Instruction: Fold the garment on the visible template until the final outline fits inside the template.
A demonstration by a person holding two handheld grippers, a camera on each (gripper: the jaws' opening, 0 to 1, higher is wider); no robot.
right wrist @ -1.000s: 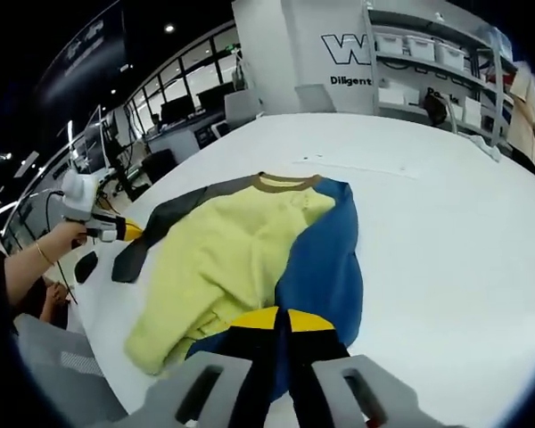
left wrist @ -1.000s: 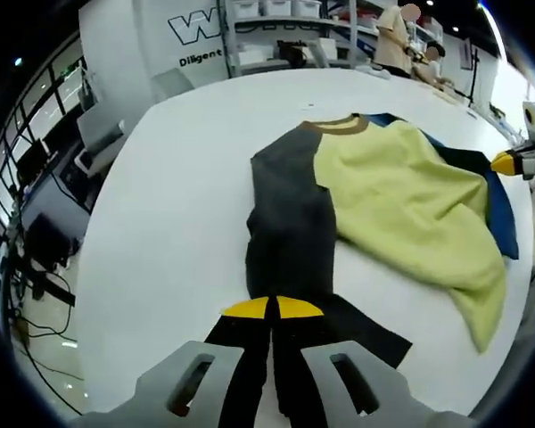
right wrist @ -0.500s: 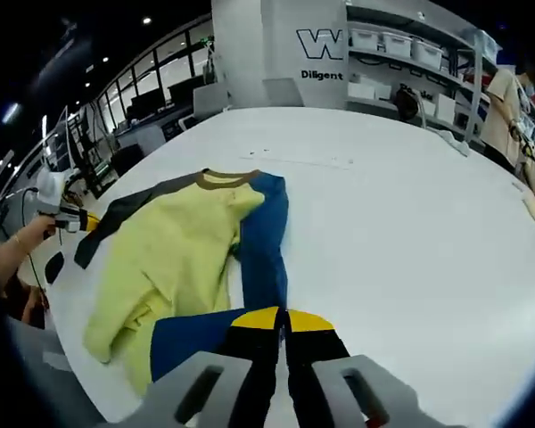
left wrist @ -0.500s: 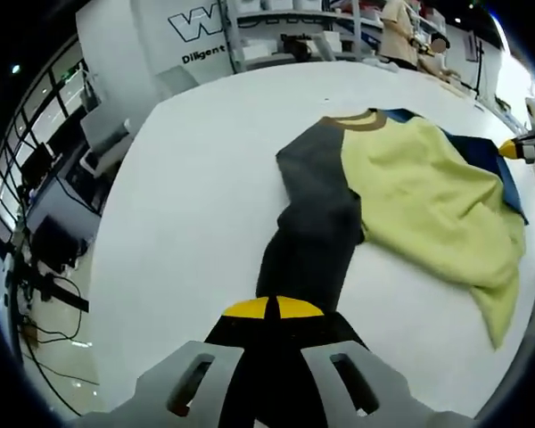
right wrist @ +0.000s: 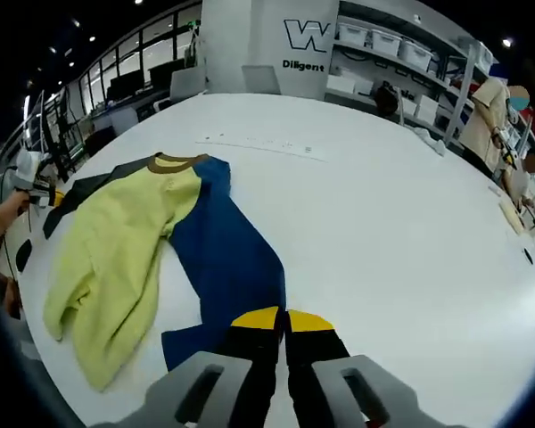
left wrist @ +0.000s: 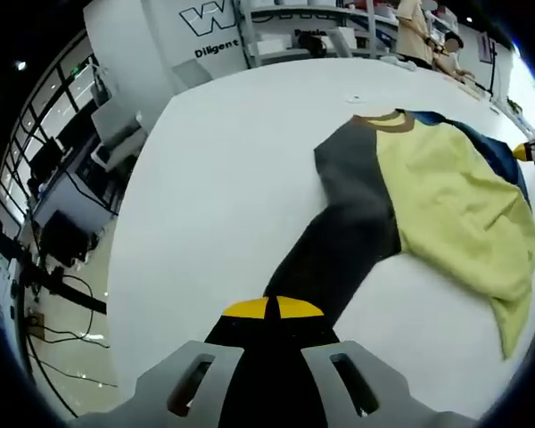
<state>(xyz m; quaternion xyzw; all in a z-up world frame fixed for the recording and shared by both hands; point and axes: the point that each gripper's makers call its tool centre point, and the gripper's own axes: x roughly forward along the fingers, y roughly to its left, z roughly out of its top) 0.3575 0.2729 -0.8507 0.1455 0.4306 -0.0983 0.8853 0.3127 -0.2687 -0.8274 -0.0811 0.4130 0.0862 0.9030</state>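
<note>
While each sleeve is pinched, the left claw (left wrist: 270,310) closed on the grey sleeve (left wrist: 339,241) and the right claw (right wrist: 281,321) on the blue sleeve (right wrist: 223,259), the shirt (right wrist: 116,241) lies on the white table (right wrist: 383,232). Pulling toward six o'clock in both views probably spreads it flat (no template outline is clear to me).

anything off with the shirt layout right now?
Yes. The shirt's yellow body lies bunched and skewed toward one side, not flat, while the dark sleeve and blue sleeve are pulled out straight by the shut grippers.
</note>
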